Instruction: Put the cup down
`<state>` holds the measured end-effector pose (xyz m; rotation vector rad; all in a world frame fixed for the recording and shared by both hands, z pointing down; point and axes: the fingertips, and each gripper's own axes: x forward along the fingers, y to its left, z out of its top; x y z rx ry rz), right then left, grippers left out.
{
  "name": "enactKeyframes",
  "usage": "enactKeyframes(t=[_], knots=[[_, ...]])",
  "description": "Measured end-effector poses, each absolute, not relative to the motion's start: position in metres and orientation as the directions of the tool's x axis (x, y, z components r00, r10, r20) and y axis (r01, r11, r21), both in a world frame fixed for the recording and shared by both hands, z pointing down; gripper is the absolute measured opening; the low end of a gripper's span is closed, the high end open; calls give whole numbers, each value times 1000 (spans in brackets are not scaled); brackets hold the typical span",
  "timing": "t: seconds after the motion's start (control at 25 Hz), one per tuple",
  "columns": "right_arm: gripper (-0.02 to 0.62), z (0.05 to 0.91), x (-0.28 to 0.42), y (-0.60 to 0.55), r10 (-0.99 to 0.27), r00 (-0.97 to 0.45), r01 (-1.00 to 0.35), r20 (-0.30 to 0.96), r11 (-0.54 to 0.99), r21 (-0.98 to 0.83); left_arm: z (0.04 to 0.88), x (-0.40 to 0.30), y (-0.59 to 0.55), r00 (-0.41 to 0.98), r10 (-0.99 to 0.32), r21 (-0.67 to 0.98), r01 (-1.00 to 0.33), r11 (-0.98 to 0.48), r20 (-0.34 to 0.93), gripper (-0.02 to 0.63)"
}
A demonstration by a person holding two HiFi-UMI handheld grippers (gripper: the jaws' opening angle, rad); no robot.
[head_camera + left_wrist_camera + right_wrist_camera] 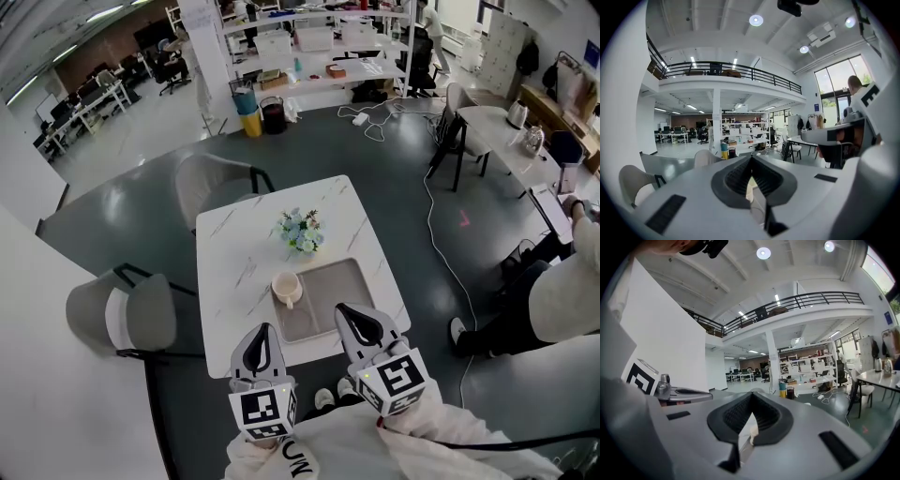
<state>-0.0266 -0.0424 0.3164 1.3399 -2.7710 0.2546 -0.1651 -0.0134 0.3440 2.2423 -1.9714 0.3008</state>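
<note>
An open office hall with a mezzanine and a glossy dark grey floor [375,169] surrounds a square white marble worktop [234,253]. On the worktop's far half stands a small bunch of white and blue flowers [301,231]. On the near half lies a grey rectangular tray [342,286].

The cream cup [286,287] stands at the tray's far-left corner, over its left rim. It is upright with its long axis vertical and its mouth up. Its handle points towards the near edge of the worktop.

The left tool [263,336] hangs over the near edge, just left of the tray, with its jaws closed tip to tip and nothing between them. The right tool [349,314] is over the tray's near-right part, likewise closed and empty, near the cup but apart from it.

The worktop is bare to the left of the tray and around the flowers. One grey chair [122,314] stands off the left edge and another [211,183] at the far-left corner. A white cable [441,244] trails over the floor to the right.
</note>
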Motion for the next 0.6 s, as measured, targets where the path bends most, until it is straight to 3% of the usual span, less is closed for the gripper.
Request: enactKeyframes(t=[0.6], knots=[[5, 318, -26, -45, -772, -624, -781, 125, 611, -127, 351, -167, -16, 115, -960, -16, -992, -124, 256, 11]])
